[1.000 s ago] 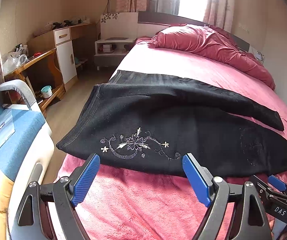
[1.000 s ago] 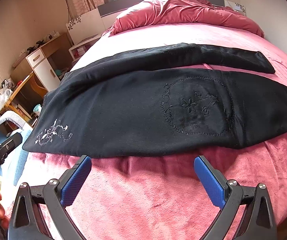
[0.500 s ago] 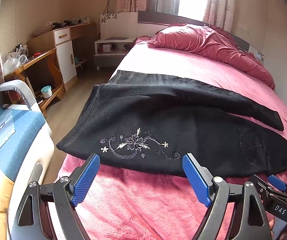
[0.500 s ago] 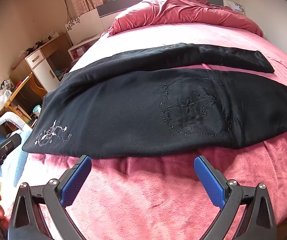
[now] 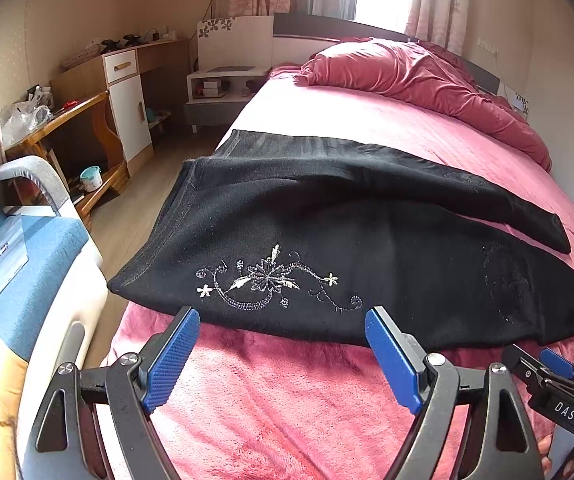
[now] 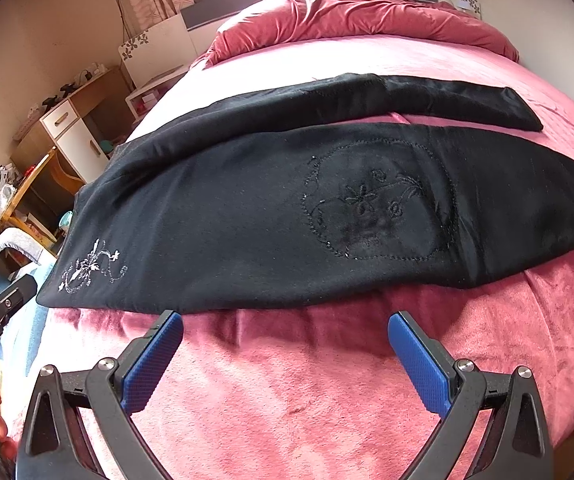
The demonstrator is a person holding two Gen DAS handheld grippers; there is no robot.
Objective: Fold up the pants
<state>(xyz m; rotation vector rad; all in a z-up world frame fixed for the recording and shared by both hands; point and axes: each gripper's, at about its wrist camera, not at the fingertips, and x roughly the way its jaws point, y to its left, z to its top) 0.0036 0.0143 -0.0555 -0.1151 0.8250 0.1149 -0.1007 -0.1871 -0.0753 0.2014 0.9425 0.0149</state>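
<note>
Both the left gripper (image 5: pixel 281 354) and right gripper (image 6: pixel 285 356) stood wide apart, holding nothing; a shallow pinch on the pants (image 6: pixel 247 216) risked also catching the blanket (image 6: pixel 307 400)

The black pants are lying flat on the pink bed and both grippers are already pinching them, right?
Not quite. The black pants do lie flat on the pink bed, but the left gripper and right gripper are open, short of the fabric, as both wrist views show.
</note>
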